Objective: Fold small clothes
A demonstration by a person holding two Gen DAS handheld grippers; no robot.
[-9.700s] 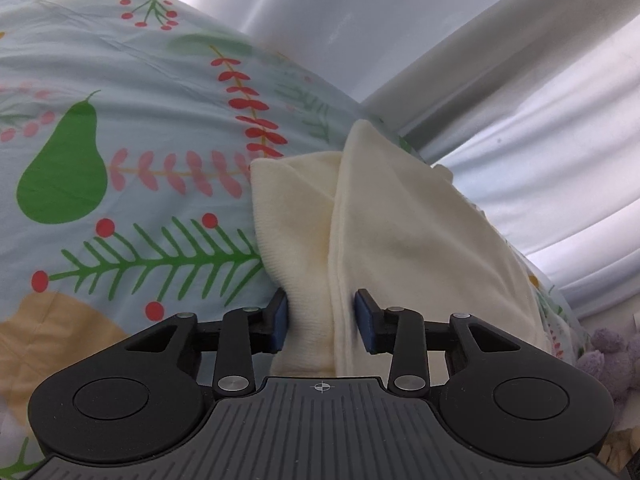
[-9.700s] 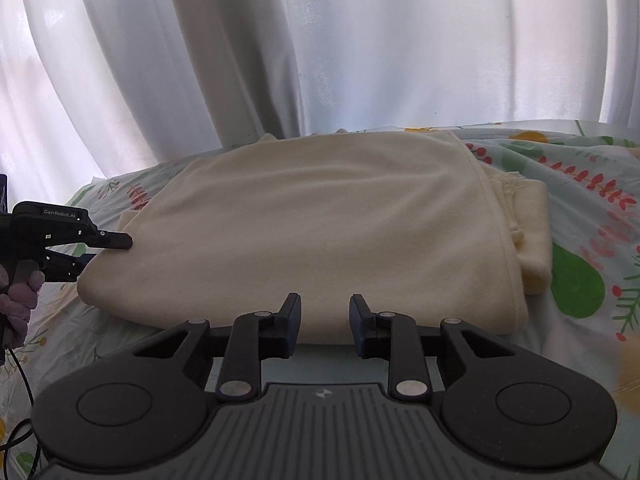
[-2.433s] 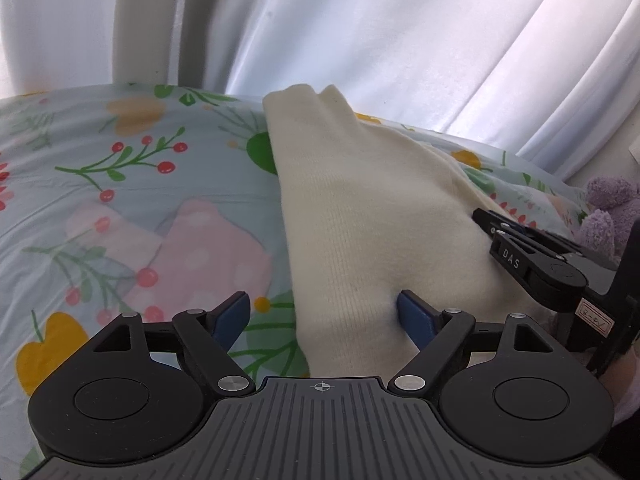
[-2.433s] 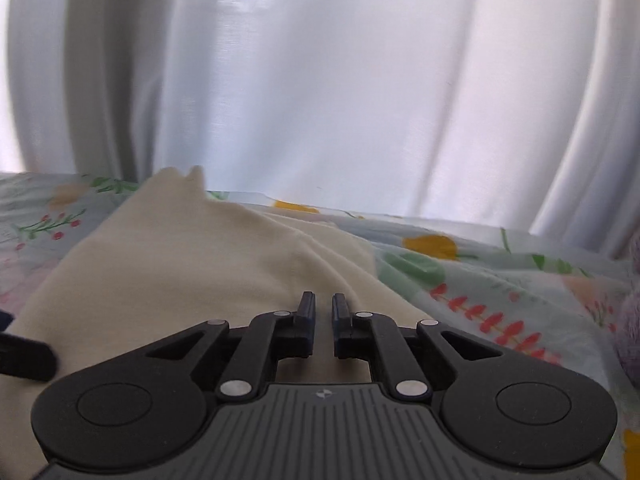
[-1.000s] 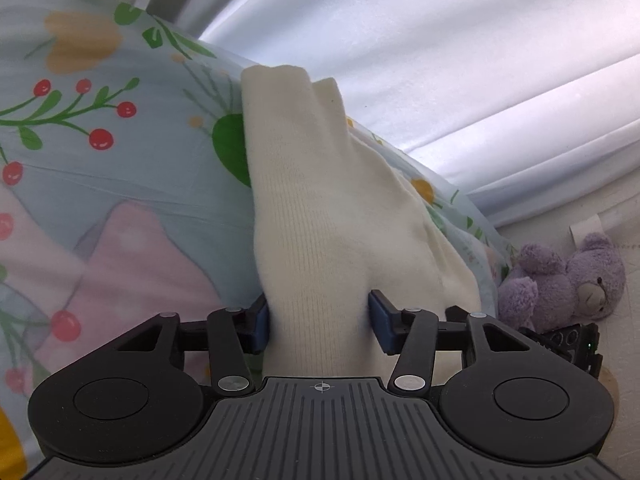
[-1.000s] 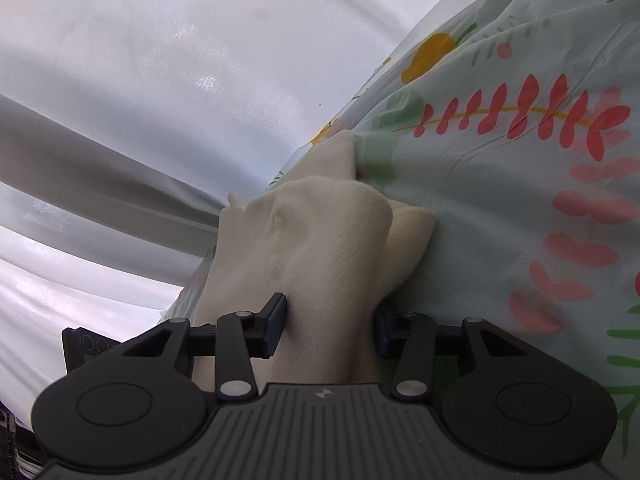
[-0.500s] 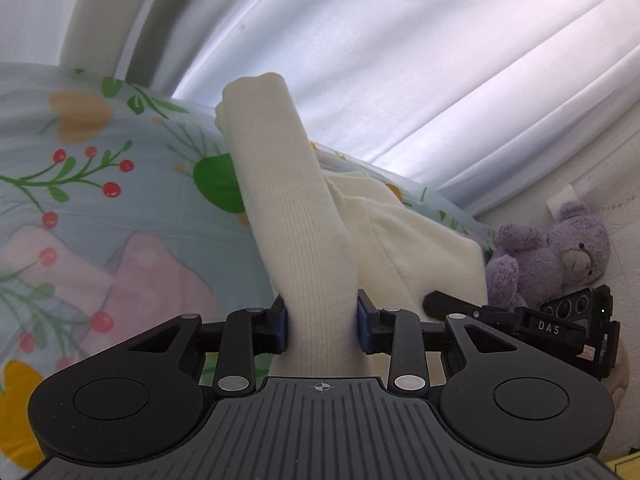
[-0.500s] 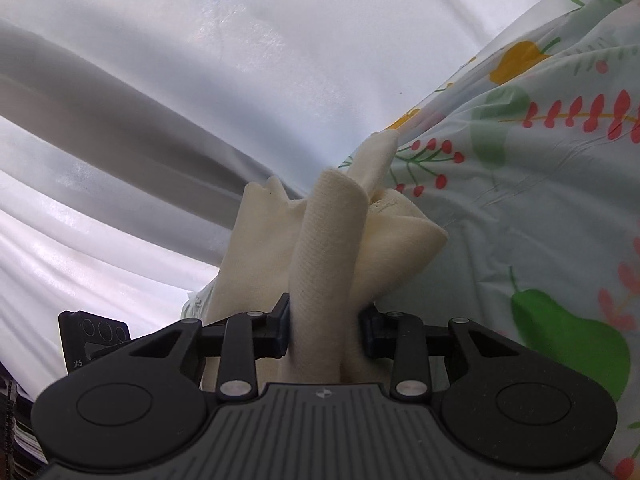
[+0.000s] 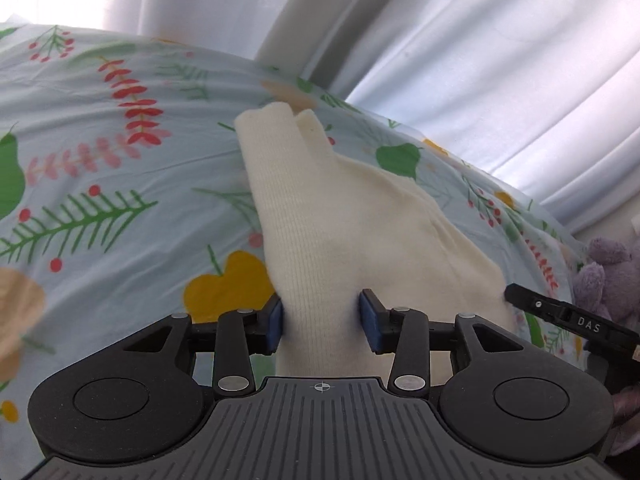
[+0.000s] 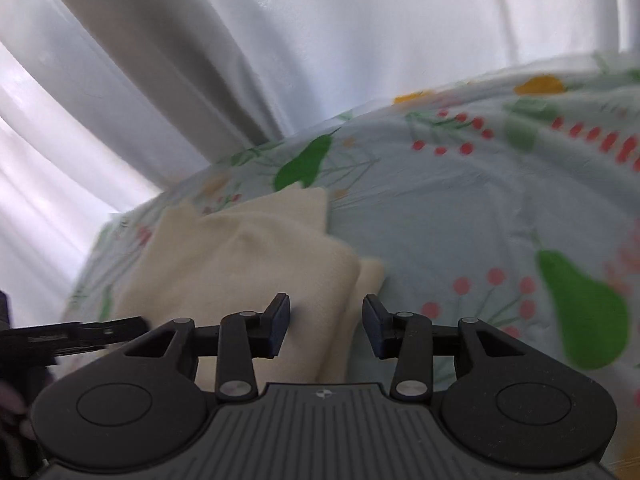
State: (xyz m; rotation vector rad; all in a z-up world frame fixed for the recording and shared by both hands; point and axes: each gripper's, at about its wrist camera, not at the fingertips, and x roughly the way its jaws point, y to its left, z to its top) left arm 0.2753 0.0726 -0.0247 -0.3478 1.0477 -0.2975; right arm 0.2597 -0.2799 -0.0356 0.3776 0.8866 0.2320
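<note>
A cream knit garment (image 9: 344,216) lies folded on the flowered bed sheet (image 9: 100,160), with a narrow folded end pointing away. My left gripper (image 9: 322,316) has its blue pads against a bunched part of the garment, and its jaws are opening. In the right wrist view the garment (image 10: 248,256) lies flat and layered. My right gripper (image 10: 326,320) hovers over its near edge, jaws opening, with the cloth below and a gap at the right pad. One black finger (image 9: 568,320) of the right gripper shows at the garment's right edge.
White curtains (image 9: 480,40) hang behind the bed. A purple plush toy (image 9: 612,272) sits off the bed at the far right. The sheet (image 10: 460,200) spreads to the right of the garment. The left gripper's black finger (image 10: 80,332) is at the left edge.
Both grippers carried the lifted cloth over and down, so the raised fold now lies on the sheet. Both pairs of jaws stand wider than half a second ago, and the right one no longer pinches the cloth.
</note>
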